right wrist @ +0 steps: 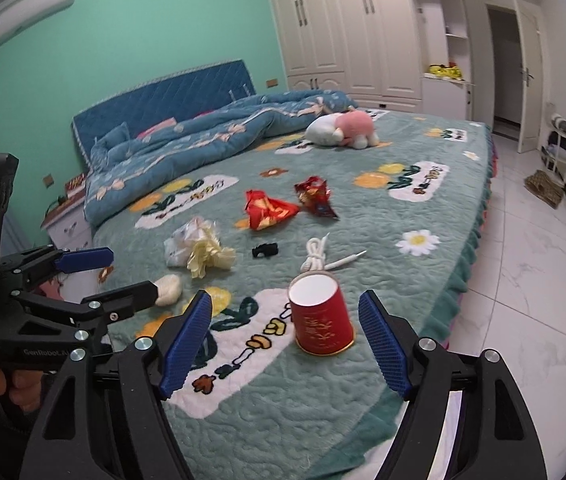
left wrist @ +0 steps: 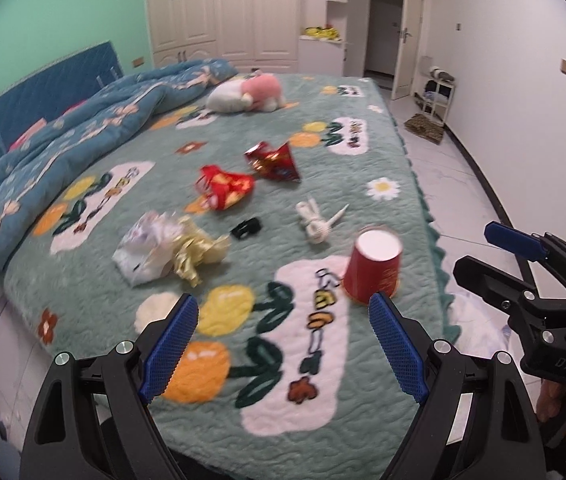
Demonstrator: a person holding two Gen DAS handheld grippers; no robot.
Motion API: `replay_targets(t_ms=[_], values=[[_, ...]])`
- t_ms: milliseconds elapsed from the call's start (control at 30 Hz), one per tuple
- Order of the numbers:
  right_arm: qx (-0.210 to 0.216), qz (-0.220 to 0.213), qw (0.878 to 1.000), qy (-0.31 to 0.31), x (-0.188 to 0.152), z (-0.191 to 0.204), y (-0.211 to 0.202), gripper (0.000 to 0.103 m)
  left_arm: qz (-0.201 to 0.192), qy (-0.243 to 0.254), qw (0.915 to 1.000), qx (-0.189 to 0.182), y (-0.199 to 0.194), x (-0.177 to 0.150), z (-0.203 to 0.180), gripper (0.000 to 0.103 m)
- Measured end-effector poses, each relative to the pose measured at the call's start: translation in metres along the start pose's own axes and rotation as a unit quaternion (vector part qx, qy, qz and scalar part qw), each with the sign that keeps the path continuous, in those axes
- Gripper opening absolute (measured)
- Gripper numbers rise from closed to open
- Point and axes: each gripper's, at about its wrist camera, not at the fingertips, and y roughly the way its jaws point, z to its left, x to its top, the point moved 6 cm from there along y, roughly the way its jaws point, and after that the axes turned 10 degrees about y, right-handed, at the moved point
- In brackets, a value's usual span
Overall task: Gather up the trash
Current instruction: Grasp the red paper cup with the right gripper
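Note:
Trash lies on the green patterned bed cover [left wrist: 363, 432]. A red paper cup [left wrist: 373, 266] [right wrist: 320, 312] stands upside down near the bed's front edge. Behind it lie two red snack wrappers [left wrist: 225, 190] [left wrist: 275, 160], a crumpled white and yellow wrapper [left wrist: 171, 250] [right wrist: 199, 248], a small black item [left wrist: 247, 227] and a coiled white cable [left wrist: 317, 222]. My left gripper [left wrist: 283, 344] is open and empty, just short of the cup. My right gripper [right wrist: 285, 344] is open and empty, with the cup just ahead between its fingers. Each gripper shows at the edge of the other's view.
A pink and white plush toy [left wrist: 249, 94] and a bunched blue quilt [left wrist: 67, 136] lie at the far side of the bed. White tiled floor [right wrist: 531, 280] runs along the bed's right side. Wardrobes [right wrist: 343, 28] and an open door stand at the back.

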Motion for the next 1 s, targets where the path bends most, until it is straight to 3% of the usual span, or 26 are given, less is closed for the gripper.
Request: replay_targets(t_ms=[367, 500, 967, 1000], values=[[-0.018, 0.043, 0.999, -0.012, -0.008, -0.016, 0.049, 0.076, 0.043, -0.02, 0.9988, -0.007, 0.036, -0.016, 0.015, 0.087], [-0.026, 0.063, 0.997, -0.02, -0.011, -0.026, 0.073, 0.082, 0.06, -0.028, 0.9977, -0.012, 0.051, -0.018, 0.016, 0.087], [-0.026, 0.115, 0.993, -0.029, -0.015, -0.038, 0.145, 0.082, 0.1, -0.048, 0.9938, -0.003, 0.083, -0.017, 0.036, 0.087], [-0.025, 0.119, 0.992, -0.03, -0.016, -0.038, 0.148, 0.078, 0.102, -0.052, 0.9934, -0.002, 0.084, -0.018, 0.038, 0.087]])
